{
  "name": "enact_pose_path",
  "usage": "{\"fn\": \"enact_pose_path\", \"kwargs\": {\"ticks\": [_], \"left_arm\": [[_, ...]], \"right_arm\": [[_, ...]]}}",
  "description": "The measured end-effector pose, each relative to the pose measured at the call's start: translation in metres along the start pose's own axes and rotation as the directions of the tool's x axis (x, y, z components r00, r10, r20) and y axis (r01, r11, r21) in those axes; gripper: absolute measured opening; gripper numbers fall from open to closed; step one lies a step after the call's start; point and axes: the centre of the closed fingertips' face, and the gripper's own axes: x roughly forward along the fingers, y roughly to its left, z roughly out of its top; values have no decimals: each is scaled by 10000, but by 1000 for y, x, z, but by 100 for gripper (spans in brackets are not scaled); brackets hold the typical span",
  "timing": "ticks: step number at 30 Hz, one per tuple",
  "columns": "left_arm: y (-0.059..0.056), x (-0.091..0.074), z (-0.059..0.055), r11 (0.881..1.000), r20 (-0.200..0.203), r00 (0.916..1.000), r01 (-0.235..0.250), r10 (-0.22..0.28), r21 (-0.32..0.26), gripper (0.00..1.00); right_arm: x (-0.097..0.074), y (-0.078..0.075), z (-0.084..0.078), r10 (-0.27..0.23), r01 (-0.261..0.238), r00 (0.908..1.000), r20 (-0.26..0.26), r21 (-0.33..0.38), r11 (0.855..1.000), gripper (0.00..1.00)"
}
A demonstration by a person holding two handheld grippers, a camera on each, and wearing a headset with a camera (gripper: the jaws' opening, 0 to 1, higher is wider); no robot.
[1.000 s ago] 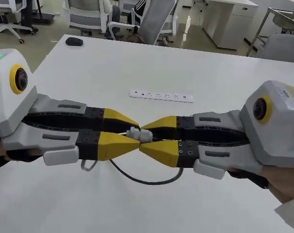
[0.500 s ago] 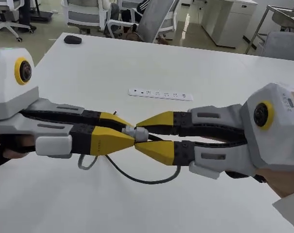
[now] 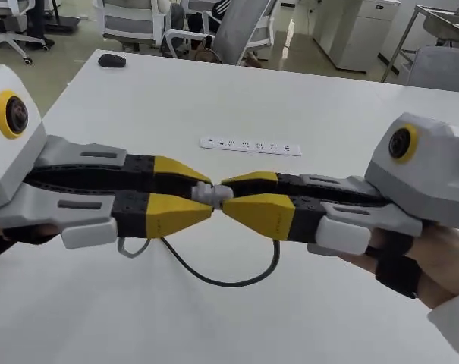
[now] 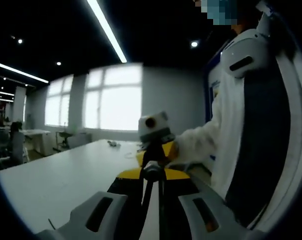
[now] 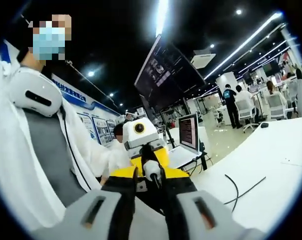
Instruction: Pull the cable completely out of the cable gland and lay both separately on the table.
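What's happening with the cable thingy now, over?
Both shut on cable gland: left gripper, right gripper, tip to tip above table. Loop of cable sags underneath, not laid down yet. Behind, power strip lies clear of the work.

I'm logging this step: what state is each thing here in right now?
left gripper: shut on the cable gland.
right gripper: shut on the cable gland.
cable gland: held up between both grippers' tips.
cable: slack loop below the grippers.
power strip: flat on the table.
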Motion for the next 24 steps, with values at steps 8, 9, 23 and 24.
{"fn": "enact_pose_path", "kwargs": {"ticks": [8, 9, 23, 24], "left_arm": [[-2, 5, 2, 9999, 187, 9998, -58, 55, 142, 15], [-2, 5, 3, 9999, 258, 9996, -90, 87, 127, 15], [-7, 9, 4, 9985, 220, 9995, -217, 206, 499, 15], [-7, 9, 5, 9984, 213, 9996, -210, 200, 515, 15]], "right_arm": [[-3, 4, 0, 163, -162, 9997, -172, 11, 9999, 12], [-3, 5, 2, 177, -181, 9997, -158, -249, 9995, 12], [-5, 9, -2, 670, -687, 9931, -967, -149, 9975, 12], [-4, 10, -2, 714, -725, 9924, -1000, -66, 9973, 12]]}}
